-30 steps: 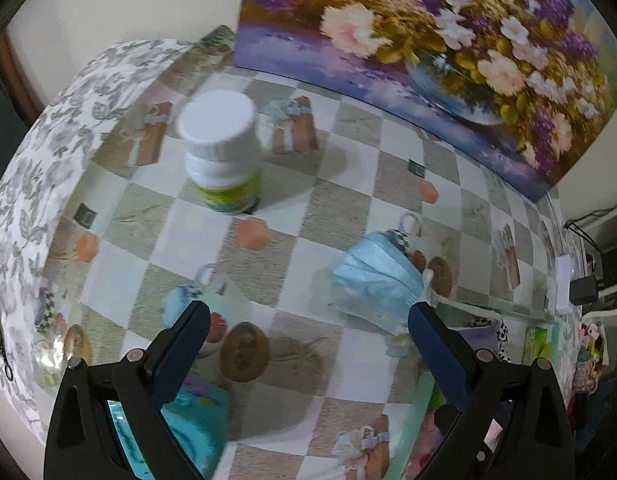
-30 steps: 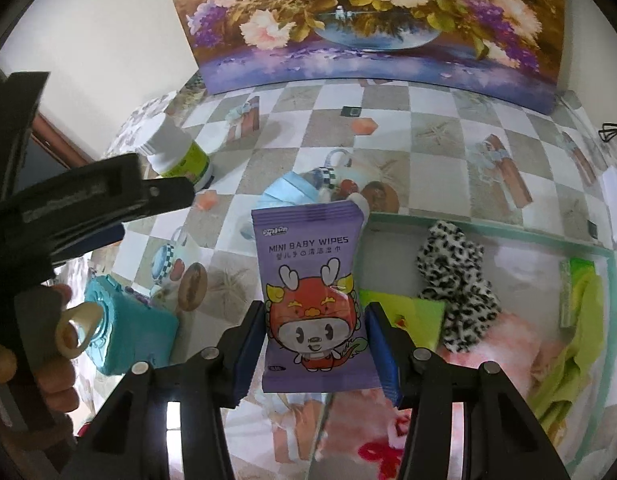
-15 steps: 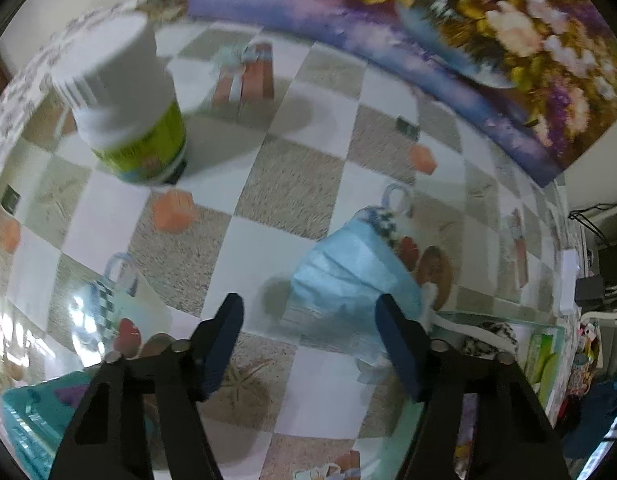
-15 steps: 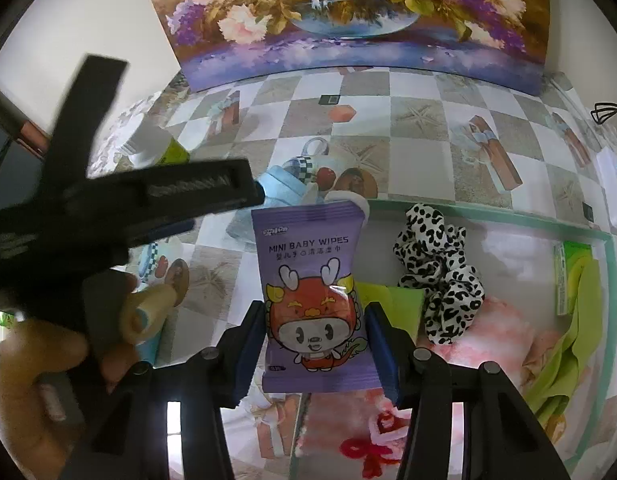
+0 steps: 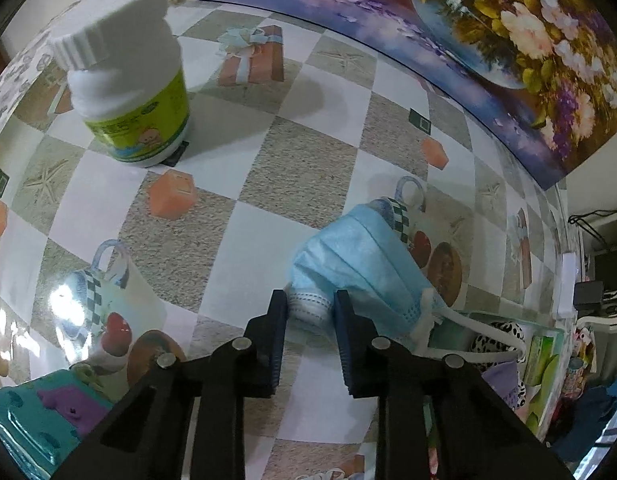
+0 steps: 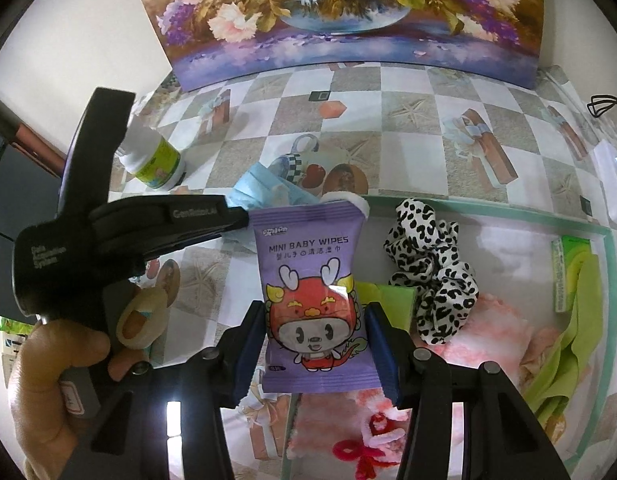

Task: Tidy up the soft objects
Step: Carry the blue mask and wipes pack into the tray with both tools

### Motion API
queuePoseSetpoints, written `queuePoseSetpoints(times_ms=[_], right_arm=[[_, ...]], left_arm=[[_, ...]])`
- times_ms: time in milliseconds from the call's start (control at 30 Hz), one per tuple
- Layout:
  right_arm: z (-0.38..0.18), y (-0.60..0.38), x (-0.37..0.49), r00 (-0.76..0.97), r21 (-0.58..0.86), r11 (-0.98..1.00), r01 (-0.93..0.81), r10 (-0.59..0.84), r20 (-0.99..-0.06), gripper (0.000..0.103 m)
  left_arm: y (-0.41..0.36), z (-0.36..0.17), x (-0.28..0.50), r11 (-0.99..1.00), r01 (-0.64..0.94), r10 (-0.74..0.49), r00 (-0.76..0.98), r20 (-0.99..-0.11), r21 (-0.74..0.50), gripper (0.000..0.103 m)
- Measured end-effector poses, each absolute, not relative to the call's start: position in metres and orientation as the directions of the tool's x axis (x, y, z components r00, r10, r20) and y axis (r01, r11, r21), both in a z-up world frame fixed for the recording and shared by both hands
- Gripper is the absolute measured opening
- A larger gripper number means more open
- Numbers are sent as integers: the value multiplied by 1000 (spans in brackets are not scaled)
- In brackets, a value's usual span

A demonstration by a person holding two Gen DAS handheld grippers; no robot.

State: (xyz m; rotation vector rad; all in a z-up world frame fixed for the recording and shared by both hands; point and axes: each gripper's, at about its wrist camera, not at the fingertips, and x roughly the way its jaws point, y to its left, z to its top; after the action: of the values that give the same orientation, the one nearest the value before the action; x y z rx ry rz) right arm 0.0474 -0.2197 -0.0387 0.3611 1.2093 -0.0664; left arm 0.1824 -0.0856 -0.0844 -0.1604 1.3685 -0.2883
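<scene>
Mask: blue surgical face mask [image 5: 360, 256] lies crumpled on the checked tablecloth [image 5: 244, 240], just outside the tray's rim, its white ear loop [image 5: 480, 330] trailing over that rim.
Left gripper: left gripper [image 5: 310, 312] points steeply down at the mask; its jaws are closing, with the mask's white-stitched edge between them — the pads look to be touching the fabric on both sides.
Right gripper: right gripper [image 6: 314, 322] is clamped on a purple pack of mini baby wipes [image 6: 312, 292], held upright above the tray's near corner.
Tray: shallow tray with a teal rim [image 6: 488, 206] holds a black-and-white leopard-print scrunchie [image 6: 432, 268], a pink fluffy cloth [image 6: 496, 336], a green cloth [image 6: 568, 344] and a red-and-pink pipe-cleaner bow [image 6: 364, 440].
Bottle: white screw-cap bottle with a green label [image 5: 128, 76] stands upright on the tablecloth, well apart from the mask.
Other items: teal plastic toy with a purple part [image 5: 40, 420] sits at the near left edge — only partly in view.
Hand: person's hand [image 6: 56, 368] grips the left tool's handle.
Backdrop: flower painting [image 6: 348, 12] leans at the table's far edge.
</scene>
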Motion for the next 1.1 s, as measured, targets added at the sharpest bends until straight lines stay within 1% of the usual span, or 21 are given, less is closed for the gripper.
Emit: queuePoseSetpoints(times_ms=[300, 600, 1000, 1100], right_arm=[[-34, -222, 40, 368, 242, 936, 256, 137, -920, 53], [-23, -222, 33, 395, 267, 931, 250, 154, -906, 53], [-11, -211, 24, 421, 303, 931, 204, 196, -885, 53], [-8, -207, 23, 422, 296, 937, 187, 195, -885, 53]], left_arm=[[-72, -60, 181, 969, 96, -245, 245, -938, -228, 23], [-58, -30, 175, 972, 93, -233, 309, -922, -214, 23], [-42, -22, 177, 980, 45, -196, 351, -916, -193, 23], [-39, -20, 179, 987, 29, -156, 379, -912, -157, 23]])
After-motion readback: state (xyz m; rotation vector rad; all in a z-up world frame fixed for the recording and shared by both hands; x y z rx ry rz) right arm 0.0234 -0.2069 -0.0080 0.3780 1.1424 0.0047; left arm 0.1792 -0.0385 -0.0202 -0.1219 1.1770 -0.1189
